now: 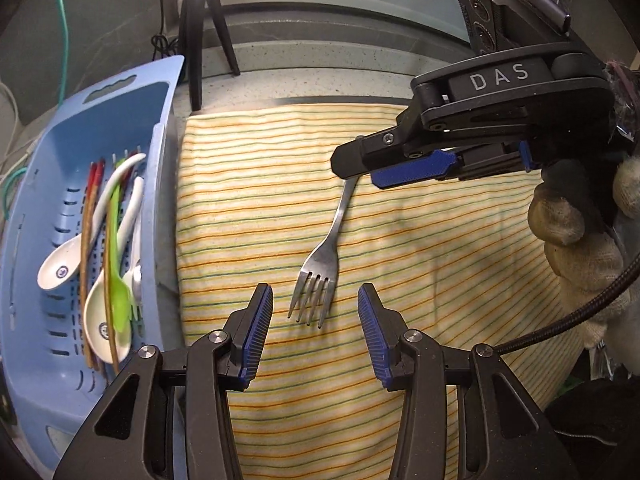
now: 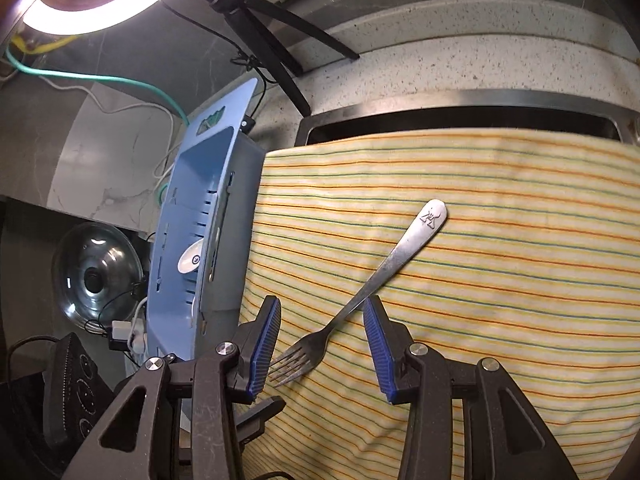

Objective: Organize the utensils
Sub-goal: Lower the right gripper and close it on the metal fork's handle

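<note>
Steel fork [image 1: 326, 240] alone remains on the striped cloth [image 1: 400, 280], mid-cloth; spoons [image 1: 60, 264] and chopsticks [image 1: 86, 240] already in blue basket [image 1: 24, 320] at cloth's left edge; left gripper [image 1: 315, 316] and right gripper [image 2: 322, 338] both parted, empty, flanking it.

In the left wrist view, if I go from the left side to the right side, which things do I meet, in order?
Blue basket holding spoons → striped cloth → fork → right gripper → gloved hand.
</note>
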`<state>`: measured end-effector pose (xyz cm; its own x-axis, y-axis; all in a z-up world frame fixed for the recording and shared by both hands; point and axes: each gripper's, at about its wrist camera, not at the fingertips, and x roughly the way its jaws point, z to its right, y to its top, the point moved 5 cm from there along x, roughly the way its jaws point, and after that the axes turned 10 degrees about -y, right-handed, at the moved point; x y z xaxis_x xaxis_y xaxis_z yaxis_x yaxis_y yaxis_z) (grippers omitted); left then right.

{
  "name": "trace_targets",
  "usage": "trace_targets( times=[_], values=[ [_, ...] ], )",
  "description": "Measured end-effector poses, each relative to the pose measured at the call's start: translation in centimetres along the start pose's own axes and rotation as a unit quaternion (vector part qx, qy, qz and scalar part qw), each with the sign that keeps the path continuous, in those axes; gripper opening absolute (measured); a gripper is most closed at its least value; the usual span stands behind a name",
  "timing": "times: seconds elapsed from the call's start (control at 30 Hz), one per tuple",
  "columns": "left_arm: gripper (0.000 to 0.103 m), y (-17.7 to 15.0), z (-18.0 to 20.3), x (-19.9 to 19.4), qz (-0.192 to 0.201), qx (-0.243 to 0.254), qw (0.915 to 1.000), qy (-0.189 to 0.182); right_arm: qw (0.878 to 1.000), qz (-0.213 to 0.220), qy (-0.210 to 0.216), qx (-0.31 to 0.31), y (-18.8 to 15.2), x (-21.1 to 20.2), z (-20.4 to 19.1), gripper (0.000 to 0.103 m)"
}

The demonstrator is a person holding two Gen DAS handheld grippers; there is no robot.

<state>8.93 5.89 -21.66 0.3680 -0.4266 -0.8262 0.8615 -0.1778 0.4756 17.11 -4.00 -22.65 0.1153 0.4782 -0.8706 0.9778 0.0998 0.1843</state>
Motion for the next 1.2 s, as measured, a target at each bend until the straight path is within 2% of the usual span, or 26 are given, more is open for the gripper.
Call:
trace_targets(
  times=[0.27, 0.53, 0.77, 0.9, 0.97, 1.07, 1.2],
  values=[
    [0.043, 0.2, 0.0, 1.3, -0.011, 0.005, 0.9999, 0.004, 1.000, -0.021, -0.005, 0.014, -0.1, 1.9, 0.3, 0.031],
    [0.043, 0.2, -0.1, 2.7, -0.019, -0.001, 0.9998, -0.003, 0.999, -0.033, -0.006, 0.026, -0.2, 2.3, 0.6, 0.029],
    [0.040, 0.2, 0.1, 3.4, -0.011, -0.002, 0.9999, -0.007, 0.999, -0.045, -0.008, 0.028, -0.5, 2.9, 0.8, 0.029],
    [0.040, -0.1, 0.5, 3.4, -0.001, -0.012, 0.9997, -0.020, 0.999, -0.045, -0.010, 0.028, -0.5, 3.2, 0.7, 0.029],
    [0.035, -0.3, 0.5, 3.4, 0.004, -0.014, 0.9997, -0.019, 0.999, -0.044, -0.014, 0.025, -0.4, 3.4, 0.5, 0.029],
    [0.022, -0.5, 0.7, 3.5, 0.007, -0.010, 0.9998, -0.016, 0.999, -0.037, -0.024, 0.018, -0.5, 3.6, 0.1, 0.028],
    [0.021, -0.4, 1.0, 3.4, 0.017, -0.003, 0.9997, -0.016, 0.999, -0.030, -0.037, 0.018, -0.5, 3.7, -0.2, 0.026]
  ],
)
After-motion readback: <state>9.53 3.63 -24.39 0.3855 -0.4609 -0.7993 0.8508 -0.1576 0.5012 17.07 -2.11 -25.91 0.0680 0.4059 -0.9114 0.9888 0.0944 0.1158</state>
